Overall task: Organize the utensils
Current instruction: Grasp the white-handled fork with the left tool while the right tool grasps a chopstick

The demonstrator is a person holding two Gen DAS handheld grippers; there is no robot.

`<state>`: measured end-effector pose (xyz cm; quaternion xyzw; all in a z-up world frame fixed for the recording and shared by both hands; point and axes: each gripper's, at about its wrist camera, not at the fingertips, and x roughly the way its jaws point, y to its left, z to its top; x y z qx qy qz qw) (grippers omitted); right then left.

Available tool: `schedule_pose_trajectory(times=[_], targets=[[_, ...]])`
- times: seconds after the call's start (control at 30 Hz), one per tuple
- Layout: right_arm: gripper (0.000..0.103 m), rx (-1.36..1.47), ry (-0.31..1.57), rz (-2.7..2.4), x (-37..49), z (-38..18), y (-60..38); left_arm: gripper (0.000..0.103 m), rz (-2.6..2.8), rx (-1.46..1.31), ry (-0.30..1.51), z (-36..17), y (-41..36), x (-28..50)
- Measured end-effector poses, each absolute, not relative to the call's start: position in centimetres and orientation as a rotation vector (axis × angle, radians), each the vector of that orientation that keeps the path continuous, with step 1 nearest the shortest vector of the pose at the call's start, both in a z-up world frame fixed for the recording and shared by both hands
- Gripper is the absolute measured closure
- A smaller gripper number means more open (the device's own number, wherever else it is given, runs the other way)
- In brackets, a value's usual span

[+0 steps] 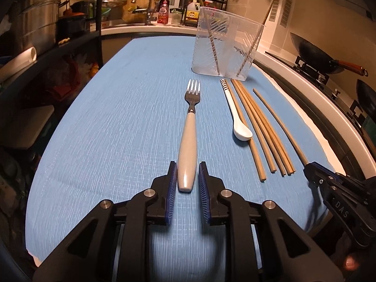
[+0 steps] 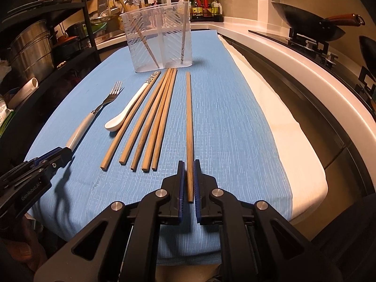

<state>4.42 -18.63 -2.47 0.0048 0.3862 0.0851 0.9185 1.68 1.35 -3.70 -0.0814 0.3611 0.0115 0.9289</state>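
Nearest, at 6 o'clock in the left view: left fingers (image 1: 173, 176), apart, flanking the butt of the fork (image 1: 188, 136) with a thin gap on each side. Fork flat on the blue cloth (image 1: 117, 117) covering the surface, pale handle toward 6, tines toward 12.

Just past 1 o'clock of the fork: white spoon (image 1: 235, 110), bowl toward 6, striped handle tip toward 12, lying against the nearest of five chopsticks (image 1: 258, 129). Those five side by side, touching or nearly so, near ends fanned a little.

Nearest in the right view, at 6 o'clock: right fingers (image 2: 180, 178), closed onto the near end of a single chopstick (image 2: 189, 129). That stick flat on the cloth, running toward 12, apart from the five and at 3 o'clock of them.

Beyond the utensils, toward 12: clear holder (image 1: 225, 47), upright on the cloth, with two chopsticks leaning inside, one toward each end. Cannot tell whether a wall divides them.

Off the cloth at 2 o'clock: dark wok (image 1: 315, 54) on a stove. At 9 to 10 o'clock: black rack (image 2: 89, 18) with steel pots.
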Motion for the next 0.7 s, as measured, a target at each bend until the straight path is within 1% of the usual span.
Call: schedule_pose_trajectory(times=[0.1, 0.17, 0.53, 0.63, 0.67, 0.7], targets=[[0.095, 0.011, 0.787, 0.175, 4.5, -2.5, -18.6, 0.075, 0.036, -0.135, 0.716, -3.8, 0.8, 1.9], [0.094, 0.003, 0.778, 0.173, 4.6, -2.6, -18.4, 0.074, 0.043, -0.106, 0.7, -3.9, 0.4, 2.1], [0.094, -0.032, 0.73, 0.166, 5.0, -2.8, -17.6, 0.074, 0.06, -0.052, 0.651, -4.1, -0.2, 2.4], [0.097, -0.05, 0.722, 0.165, 5.1, -2.8, -17.3, 0.074, 0.062, -0.046, 0.648, -4.1, -0.2, 2.5], [0.097, -0.051, 0.721, 0.168, 5.1, -2.8, -17.3, 0.074, 0.063, -0.045, 0.649, -4.1, -0.2, 2.5], [0.097, -0.048, 0.721, 0.17, 5.2, -2.8, -17.4, 0.079, 0.064, -0.046, 0.65, -4.1, -0.1, 2.4]])
